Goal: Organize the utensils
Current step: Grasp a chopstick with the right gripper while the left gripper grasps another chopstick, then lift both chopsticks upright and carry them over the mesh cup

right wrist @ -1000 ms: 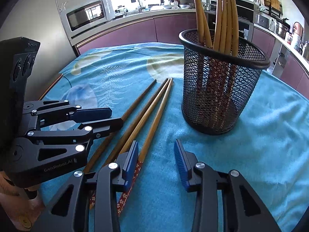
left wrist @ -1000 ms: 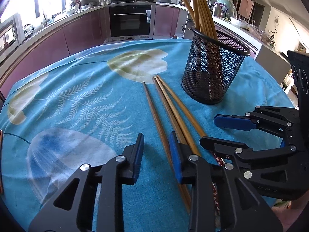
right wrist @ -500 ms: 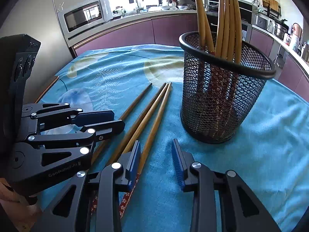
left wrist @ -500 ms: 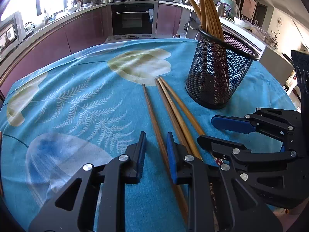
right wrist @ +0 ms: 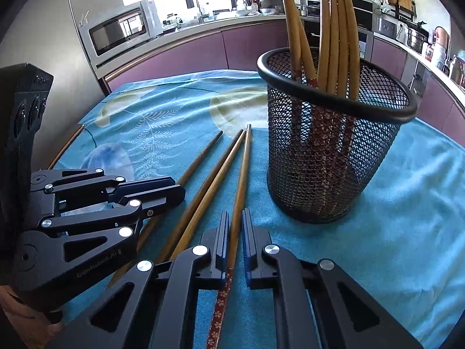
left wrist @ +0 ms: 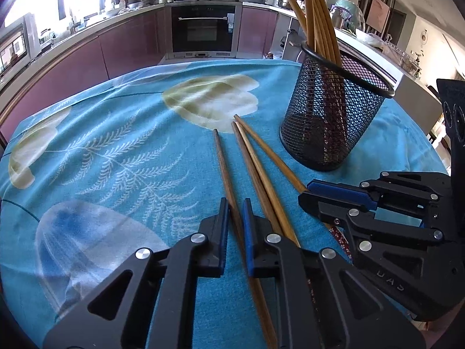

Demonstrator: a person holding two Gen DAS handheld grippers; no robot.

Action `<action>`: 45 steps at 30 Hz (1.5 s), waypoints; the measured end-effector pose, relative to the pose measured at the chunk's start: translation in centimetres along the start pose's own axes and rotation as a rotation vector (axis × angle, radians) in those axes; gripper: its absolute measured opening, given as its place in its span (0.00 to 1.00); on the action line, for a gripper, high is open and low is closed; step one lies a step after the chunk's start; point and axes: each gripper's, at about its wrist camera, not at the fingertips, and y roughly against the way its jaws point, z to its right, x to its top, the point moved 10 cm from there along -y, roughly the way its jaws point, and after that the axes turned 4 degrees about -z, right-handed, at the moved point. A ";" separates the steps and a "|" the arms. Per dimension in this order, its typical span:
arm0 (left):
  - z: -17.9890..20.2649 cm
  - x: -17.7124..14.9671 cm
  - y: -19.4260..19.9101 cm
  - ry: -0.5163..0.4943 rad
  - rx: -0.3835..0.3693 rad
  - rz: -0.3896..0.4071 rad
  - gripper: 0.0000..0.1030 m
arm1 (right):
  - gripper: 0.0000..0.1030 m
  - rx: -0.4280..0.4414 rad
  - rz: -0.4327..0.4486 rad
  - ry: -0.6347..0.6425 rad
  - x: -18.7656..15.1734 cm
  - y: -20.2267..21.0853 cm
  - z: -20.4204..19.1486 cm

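With both claws low over the cloth, my left gripper [left wrist: 234, 203] has its blue pads nearly together around the darkest chopstick [left wrist: 222, 163], the leftmost of the four lying flat, and I can't tell whether the pads actually bite it. My right gripper [right wrist: 234, 218] is just as narrowly set around the rightmost chopstick [right wrist: 243, 168], whose red flowered end runs back under my fingers; again, contact is not clear. Between those two, a pair of chopsticks [right wrist: 215, 171] lies side by side, touching along their length. All four fan out toward the black mesh holder [right wrist: 331, 157], which stands upright just to the right of their tips with several more chopsticks [right wrist: 334, 29] leaning inside it. Everything rests on a turquoise tablecloth [left wrist: 122, 157] printed with pale ferns and large cream leaves. Beyond the table edge, plum-coloured cabinets [left wrist: 125, 46] curve around the kitchen, with a built-in oven [left wrist: 205, 29] straight ahead from the left camera and a microwave [right wrist: 119, 33] on the counter near a bright window.
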 end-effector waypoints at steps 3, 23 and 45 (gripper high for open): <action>0.0 0.0 0.0 0.011 0.000 0.000 0.09 | 0.07 0.012 0.001 -0.013 0.0 0.1 0.2; 0.0 0.0 1.9 0.037 -0.024 0.037 0.08 | 0.06 0.095 0.046 -0.015 0.0 2.7 -0.6; 1.7 1.2 6.9 0.007 -0.143 0.117 0.07 | 0.05 0.191 0.107 0.024 0.0 5.9 -2.2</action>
